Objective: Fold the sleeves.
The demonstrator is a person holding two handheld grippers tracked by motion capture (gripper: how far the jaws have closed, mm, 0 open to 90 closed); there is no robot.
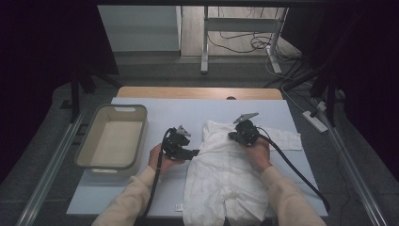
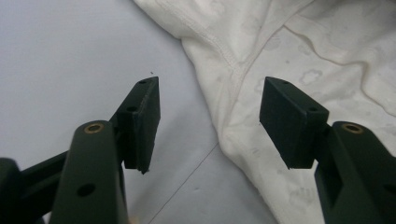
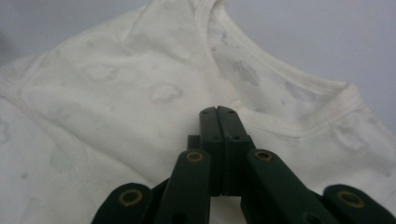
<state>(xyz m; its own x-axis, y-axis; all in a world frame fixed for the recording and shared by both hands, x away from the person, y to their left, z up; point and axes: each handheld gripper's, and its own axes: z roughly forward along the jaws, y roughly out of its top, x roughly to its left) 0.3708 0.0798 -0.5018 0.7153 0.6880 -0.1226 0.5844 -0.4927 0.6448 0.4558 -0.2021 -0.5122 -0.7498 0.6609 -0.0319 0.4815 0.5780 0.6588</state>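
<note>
The high view looked forward and down from above the person's side, taking in the whole worktop [image 1: 141,106] from some way off. The left gripper [image 2: 210,123] view sat close, looking along its fingers [image 2: 142,119] at the edge of the white garment [image 2: 289,42]. The right gripper [image 3: 218,140] view hung close over the garment's neckline. All three shared that garment.

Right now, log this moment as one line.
left gripper: open, by garment edge | right gripper: shut, over neckline, grip on fabric unclear | bin: left of garment, empty
</note>
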